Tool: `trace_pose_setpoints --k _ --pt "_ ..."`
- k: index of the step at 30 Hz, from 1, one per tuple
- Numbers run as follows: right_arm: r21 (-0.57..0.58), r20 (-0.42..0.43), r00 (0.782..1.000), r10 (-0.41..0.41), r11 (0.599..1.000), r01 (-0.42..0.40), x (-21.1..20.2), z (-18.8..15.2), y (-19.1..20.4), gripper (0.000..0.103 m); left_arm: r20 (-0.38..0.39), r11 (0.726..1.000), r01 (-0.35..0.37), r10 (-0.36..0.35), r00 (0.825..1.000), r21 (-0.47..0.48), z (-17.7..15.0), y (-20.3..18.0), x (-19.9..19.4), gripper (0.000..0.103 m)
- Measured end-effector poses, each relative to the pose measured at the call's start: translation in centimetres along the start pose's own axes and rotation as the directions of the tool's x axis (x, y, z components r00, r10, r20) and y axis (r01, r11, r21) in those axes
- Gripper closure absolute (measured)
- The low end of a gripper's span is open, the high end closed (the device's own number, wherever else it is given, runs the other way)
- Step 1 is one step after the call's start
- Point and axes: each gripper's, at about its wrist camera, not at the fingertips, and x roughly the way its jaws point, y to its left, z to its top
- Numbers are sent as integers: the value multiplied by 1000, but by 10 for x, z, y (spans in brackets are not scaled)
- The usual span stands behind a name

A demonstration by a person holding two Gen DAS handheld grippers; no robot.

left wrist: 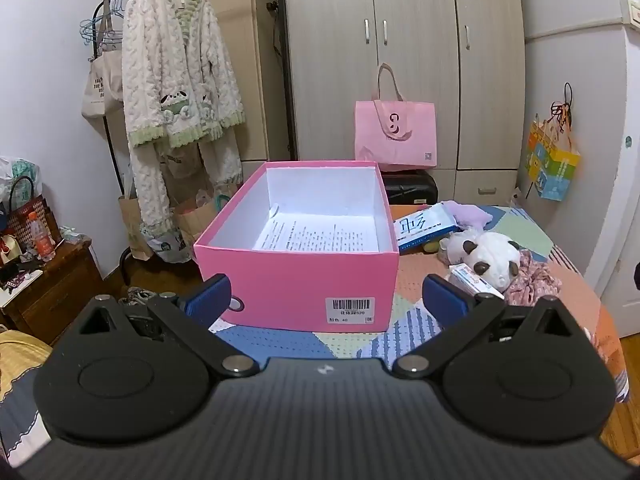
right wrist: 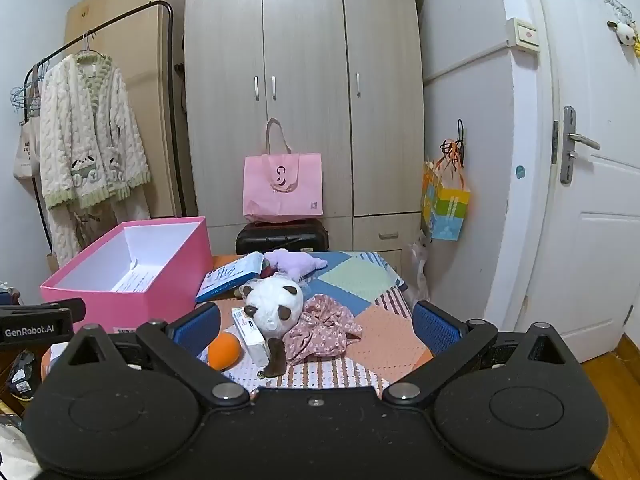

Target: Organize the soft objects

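An open pink box (left wrist: 296,276) with papers inside stands on the patchwork table (left wrist: 352,344); it also shows in the right wrist view (right wrist: 132,300). My left gripper (left wrist: 326,298) is open and empty just in front of the box. A panda plush (right wrist: 274,304), a pink floral cloth (right wrist: 324,330), a purple plush (right wrist: 292,262) and an orange ball (right wrist: 224,350) lie right of the box. My right gripper (right wrist: 316,326) is open and empty, close in front of the panda and cloth. The panda (left wrist: 490,258) and cloth (left wrist: 532,276) also show in the left wrist view.
A blue-and-white flat box (right wrist: 230,276) and a small white carton (right wrist: 250,332) lie among the soft things. A pink tote bag (right wrist: 282,186) sits on a black case before the wardrobe (right wrist: 304,92). A clothes rack with a robe (left wrist: 176,80) stands left; a door (right wrist: 592,200) is right.
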Motion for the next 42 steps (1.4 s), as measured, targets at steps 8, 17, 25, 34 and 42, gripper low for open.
trace_pose_setpoints --k 8,17,25,34,42 --pt "-7 -5 1000 -2 1000 2 3 -5 3 0 -23 1000 -3 3 1000 -7 -6 0 6 0" --pt "-24 -29 1000 -5 1000 4 8 -3 3 0 -59 1000 5 -6 998 -7 -3 3 9 0" --pt "-16 -47 999 2 1000 -3 15 -6 -1 0 -102 1000 8 -6 995 18 -7 -5 21 0" --pt "-19 -68 997 -19 1000 18 23 -7 0 0 -116 997 45 -39 993 56 -14 -13 27 0" --pt "-32 -85 996 -22 999 20 29 -12 1 0 -107 996 60 -53 993 59 -16 -13 27 0"
